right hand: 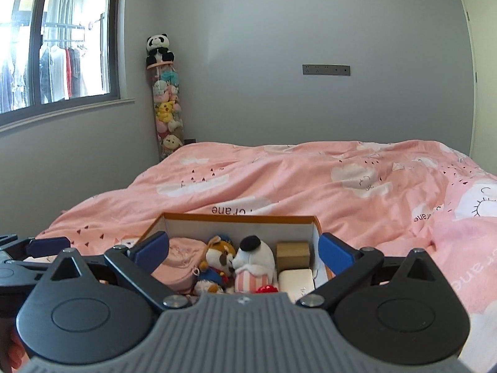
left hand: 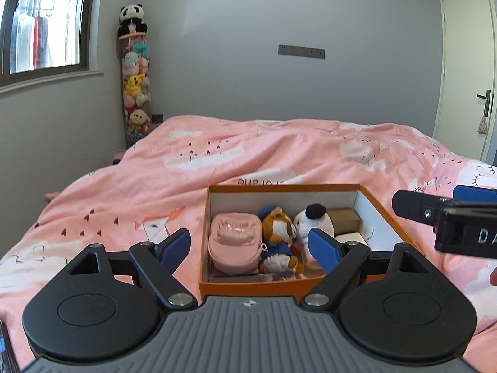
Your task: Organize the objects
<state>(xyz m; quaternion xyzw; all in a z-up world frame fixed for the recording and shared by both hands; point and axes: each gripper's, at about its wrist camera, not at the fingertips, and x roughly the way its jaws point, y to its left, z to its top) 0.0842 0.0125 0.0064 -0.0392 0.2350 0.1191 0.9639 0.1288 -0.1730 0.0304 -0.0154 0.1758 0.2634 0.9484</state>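
Currently both grippers are spread wide and empty: left gripper [left hand: 250, 247], right gripper [right hand: 243, 250]. Box [left hand: 248, 286] sits on the bed [left hand: 248, 149], holding pouch [left hand: 234, 245], fox toy [left hand: 279, 233], white toy [left hand: 313, 223], two blocks.

One orange box [left hand: 248, 286] sits on one pink quilt [left hand: 264, 152]. Inside it: one pink pouch [left hand: 234, 242] at nine o'clock, two plush toys at the centre (a brown fox [left hand: 279, 233] and a white doll with a black cap [left hand: 313, 220]), one brown block [left hand: 343, 219] and one white block [right hand: 295, 279] at three o'clock, and one small red item [right hand: 267, 289] at six o'clock. Two grippers are in view: the left gripper [left hand: 248, 245] and the right gripper [right hand: 243, 248].
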